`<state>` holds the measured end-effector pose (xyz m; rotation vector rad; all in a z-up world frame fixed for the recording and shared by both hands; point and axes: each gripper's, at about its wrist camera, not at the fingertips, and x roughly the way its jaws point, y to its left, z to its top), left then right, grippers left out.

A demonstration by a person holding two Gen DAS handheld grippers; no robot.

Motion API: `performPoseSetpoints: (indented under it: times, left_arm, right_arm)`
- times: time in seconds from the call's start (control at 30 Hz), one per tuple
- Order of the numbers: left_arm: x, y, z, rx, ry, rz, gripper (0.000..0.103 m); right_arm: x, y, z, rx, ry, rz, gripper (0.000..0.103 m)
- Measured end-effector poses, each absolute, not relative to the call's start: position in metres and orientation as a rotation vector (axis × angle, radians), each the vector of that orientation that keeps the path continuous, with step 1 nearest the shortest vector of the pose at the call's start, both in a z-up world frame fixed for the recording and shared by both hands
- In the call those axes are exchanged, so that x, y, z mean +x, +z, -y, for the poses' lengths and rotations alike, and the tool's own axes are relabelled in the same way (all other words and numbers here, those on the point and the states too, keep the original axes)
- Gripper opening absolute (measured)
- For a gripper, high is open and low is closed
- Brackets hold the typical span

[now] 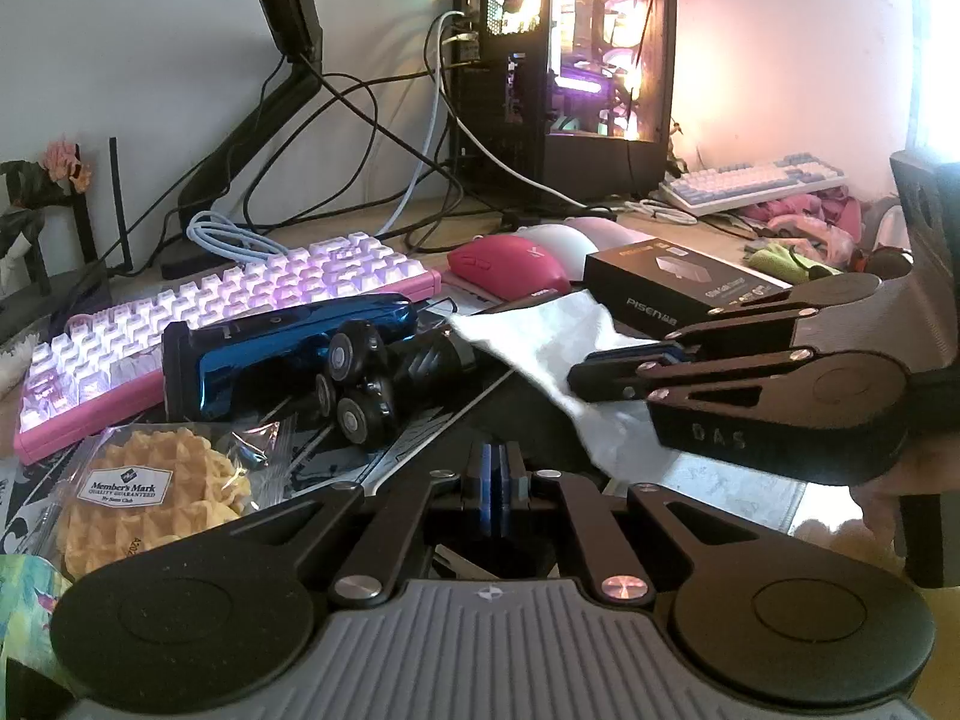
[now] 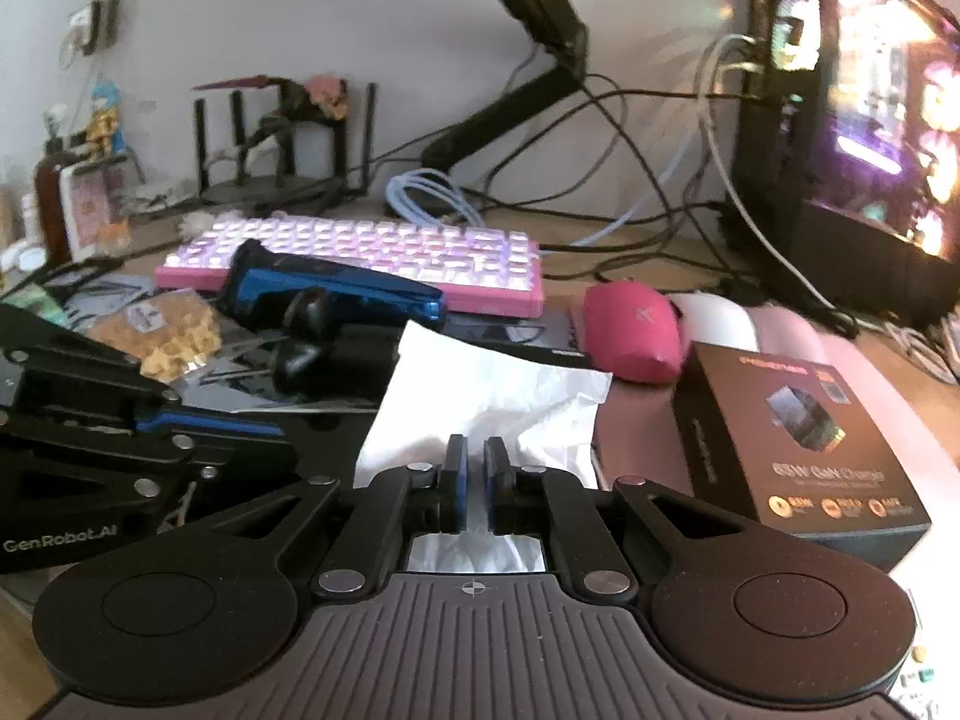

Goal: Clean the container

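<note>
The white tissue (image 2: 492, 396) is pinched between the nearly closed fingers of the right gripper (image 2: 475, 459), the left gripper (image 1: 493, 471) is closed on nothing, and, as no container can be told apart among the clutter, a firm pinch is advised.

1. The left gripper (image 1: 495, 483) is held low, its blue-padded fingers pressed together.
2. The right gripper (image 2: 476, 483) is held just beside it, fingers clamped on a white tissue (image 2: 480, 402).
</note>
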<state>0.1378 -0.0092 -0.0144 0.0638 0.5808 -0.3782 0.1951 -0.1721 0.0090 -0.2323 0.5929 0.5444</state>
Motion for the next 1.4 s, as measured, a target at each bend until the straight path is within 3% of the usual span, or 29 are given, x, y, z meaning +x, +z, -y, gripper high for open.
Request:
performPoseSetpoints:
  times: [0.3,1.4]
  left_arm:
    - [0.139,-0.014,0.008,0.053,-0.383,-0.583,0.008]
    - [0.136,-0.014,0.013,0.055,-0.385,-0.583,0.008]
  right_arm:
    - [0.177,0.01,0.157,-0.333,0.599,-0.562,0.007]
    - [0.193,0.014,0.17,-0.217,0.545,-0.6,0.007]
